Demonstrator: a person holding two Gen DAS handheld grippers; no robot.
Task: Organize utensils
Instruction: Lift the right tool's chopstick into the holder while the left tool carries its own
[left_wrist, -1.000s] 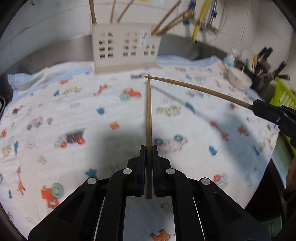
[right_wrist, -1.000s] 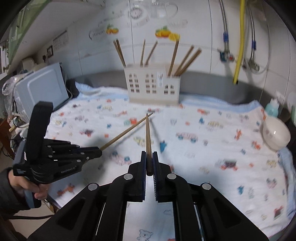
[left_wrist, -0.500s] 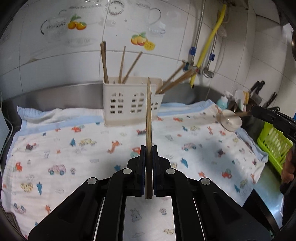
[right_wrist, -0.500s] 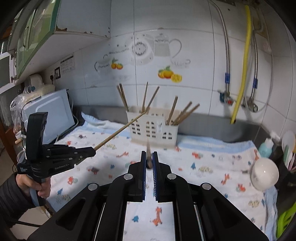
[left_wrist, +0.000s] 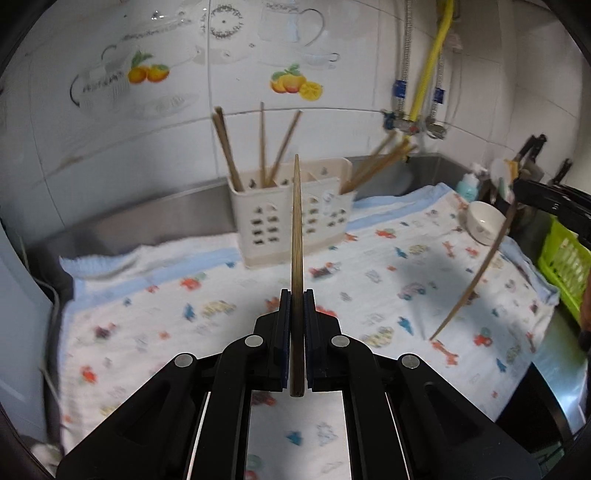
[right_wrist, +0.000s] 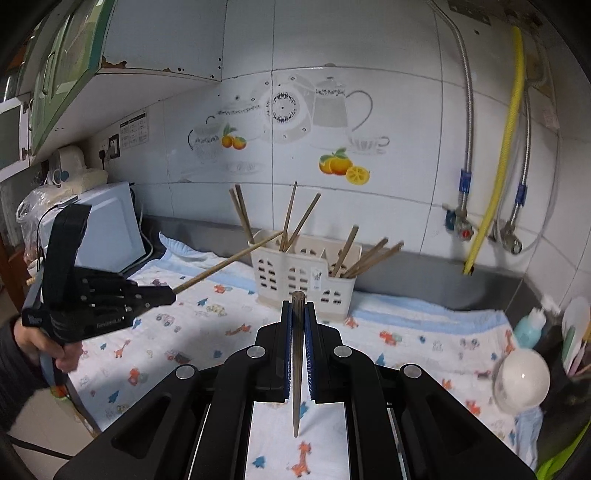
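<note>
Left gripper (left_wrist: 295, 325): jaws clamped narrow on a slim tapered wooden chopstick (left_wrist: 296, 236), tip aimed at the cream perforated plastic utensil caddy (left_wrist: 291, 218). Right gripper (right_wrist: 298, 332) likewise pinched a second wooden chopstick (right_wrist: 297, 369). Both hung above the cartoon-print white cloth (left_wrist: 166, 302), open room around; caddy against the steel backsplash.

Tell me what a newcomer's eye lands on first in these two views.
First, the chopstick clamped in the left tool, pointing toward the white slotted holder at the back of the cartoon-print cloth. The right tool grips another chopstick. More chopsticks lean out of that holder, below the fruit and teapot wall tiles.
</note>
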